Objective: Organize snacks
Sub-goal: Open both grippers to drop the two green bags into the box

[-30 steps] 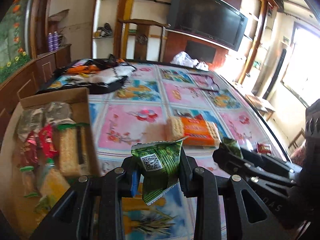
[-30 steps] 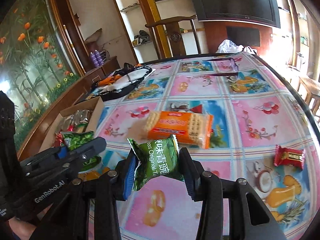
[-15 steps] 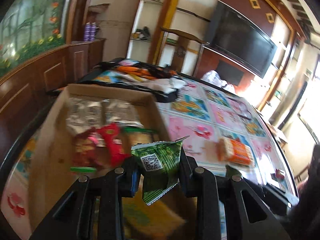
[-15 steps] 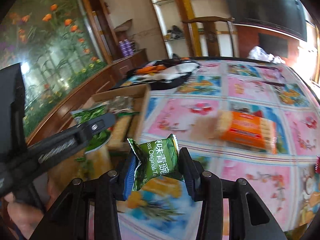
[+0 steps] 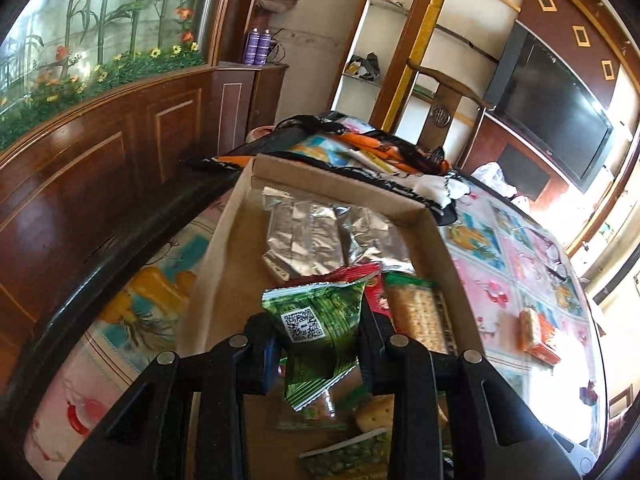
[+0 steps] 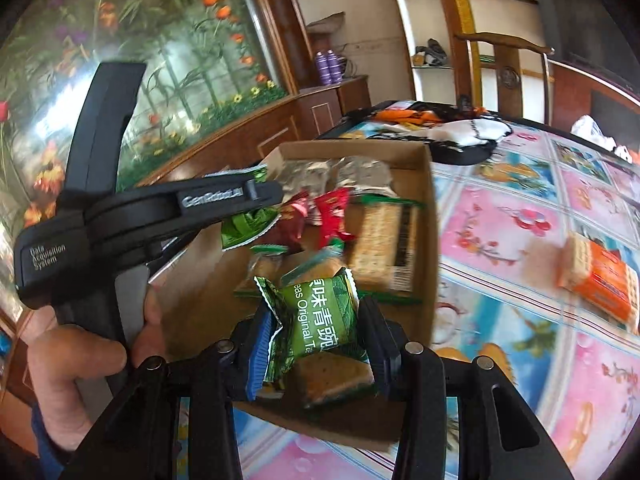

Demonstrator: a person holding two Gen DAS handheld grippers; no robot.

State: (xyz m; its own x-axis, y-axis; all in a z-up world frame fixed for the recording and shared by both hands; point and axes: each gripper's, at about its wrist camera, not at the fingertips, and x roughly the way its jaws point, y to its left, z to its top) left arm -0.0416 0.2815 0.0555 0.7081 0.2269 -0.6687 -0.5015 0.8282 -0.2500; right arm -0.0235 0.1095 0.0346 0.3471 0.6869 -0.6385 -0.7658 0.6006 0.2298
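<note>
The left gripper point(image 5: 318, 340) pinches a green snack packet point(image 5: 320, 322) and the right gripper point(image 6: 316, 338) pinches a second green packet point(image 6: 320, 316), both hanging above the near half of the cardboard box point(image 6: 424, 184). Directly below lie cracker packs, with silver pouches point(image 5: 304, 240) farther in. An orange biscuit pack point(image 6: 604, 276) remains on the counter point(image 6: 520, 360), nearer the right gripper.

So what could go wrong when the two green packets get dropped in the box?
The box is already crowded, so a green packet could land on the pile and slide out. The two tongs are close together and might bump. The orange cracker pack out on the table could get forgotten.
</note>
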